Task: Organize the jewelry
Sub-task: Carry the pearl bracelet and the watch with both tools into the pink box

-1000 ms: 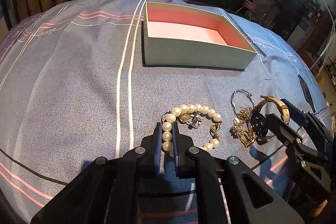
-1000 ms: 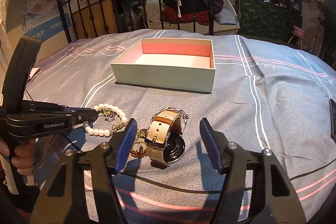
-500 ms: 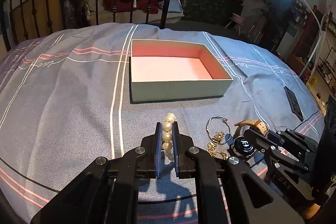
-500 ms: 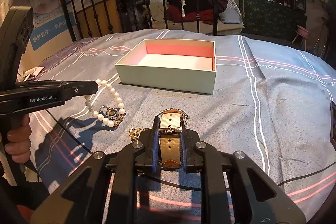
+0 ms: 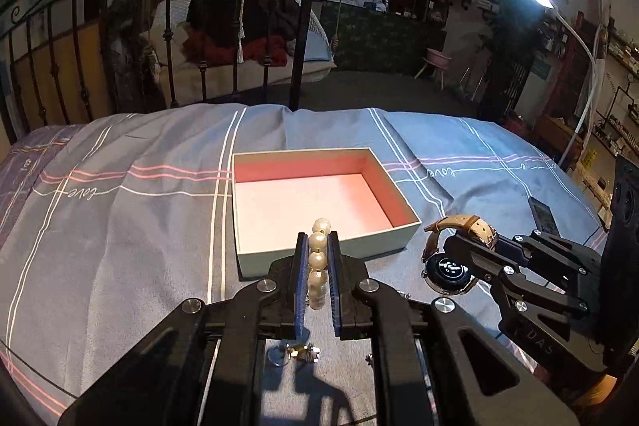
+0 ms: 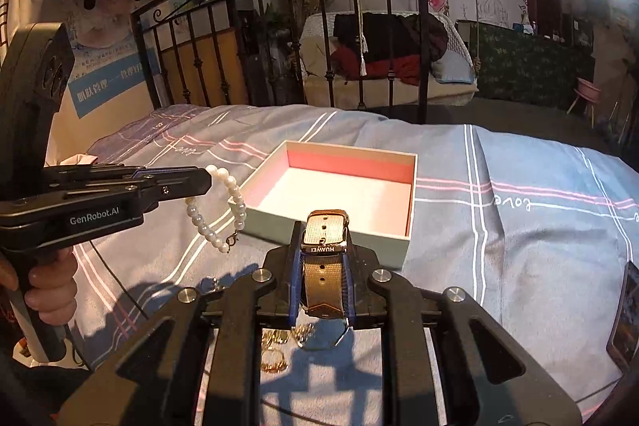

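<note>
The striped bedspread (image 5: 120, 226) carries an open box (image 5: 399, 242), gold trinkets (image 6: 275, 362) and a phone (image 5: 543, 216).

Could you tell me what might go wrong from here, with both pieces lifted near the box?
1. The pearl bracelet hangs from the left gripper by only a few beads, so it could slip out or snag the box rim.
2. The watch is pinched by its strap in the right gripper; its heavy face hangs below and might swing into the box wall.

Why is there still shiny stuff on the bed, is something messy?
A bit. Small gold pieces lie loose on the bedsheet, outside the empty box. The left gripper holds the pearls and the right gripper holds the watch. Nothing looks broken.
</note>
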Demonstrator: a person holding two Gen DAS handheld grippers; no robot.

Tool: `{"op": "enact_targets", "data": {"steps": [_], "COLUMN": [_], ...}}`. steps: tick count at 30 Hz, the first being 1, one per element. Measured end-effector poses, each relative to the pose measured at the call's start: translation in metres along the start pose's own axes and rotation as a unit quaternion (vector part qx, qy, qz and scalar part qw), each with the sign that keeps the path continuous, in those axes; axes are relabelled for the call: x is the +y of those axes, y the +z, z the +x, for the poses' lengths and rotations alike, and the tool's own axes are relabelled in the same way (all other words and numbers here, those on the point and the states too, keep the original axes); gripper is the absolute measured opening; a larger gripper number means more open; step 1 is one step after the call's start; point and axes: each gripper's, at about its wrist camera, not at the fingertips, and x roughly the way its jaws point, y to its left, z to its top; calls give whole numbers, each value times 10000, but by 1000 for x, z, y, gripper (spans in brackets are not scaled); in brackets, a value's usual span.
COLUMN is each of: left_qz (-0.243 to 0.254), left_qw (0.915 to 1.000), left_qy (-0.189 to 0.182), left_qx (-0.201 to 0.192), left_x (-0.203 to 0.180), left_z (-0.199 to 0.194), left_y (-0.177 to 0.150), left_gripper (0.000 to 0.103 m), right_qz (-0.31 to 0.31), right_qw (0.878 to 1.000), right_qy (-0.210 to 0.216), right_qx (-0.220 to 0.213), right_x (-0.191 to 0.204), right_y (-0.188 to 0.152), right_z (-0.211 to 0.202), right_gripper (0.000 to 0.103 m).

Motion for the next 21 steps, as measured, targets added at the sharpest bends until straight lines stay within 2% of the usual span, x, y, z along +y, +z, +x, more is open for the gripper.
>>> {"op": "enact_targets", "data": {"steps": [7,12,21], "left_qz": [46,-18,-3], "left_qw": [9999,9999,9985], "left_qy": [55,143,376], "left_qx": [-135,-26,409], "left_x": [2,8,13], "left_z": [22,49,95], "left_y": [42,62,63], "left_gripper": [9,9,9], "right_qz": [-41,-60,164], "right_qw": [9998,9999,9982], "right_qy": [163,118,104], "right_qx": [-106,9,576], "right_x": [-13,-20,-35], "right_y": [53,78,71], "right_z": [33,65,123], "right_gripper": [17,17,17]}}
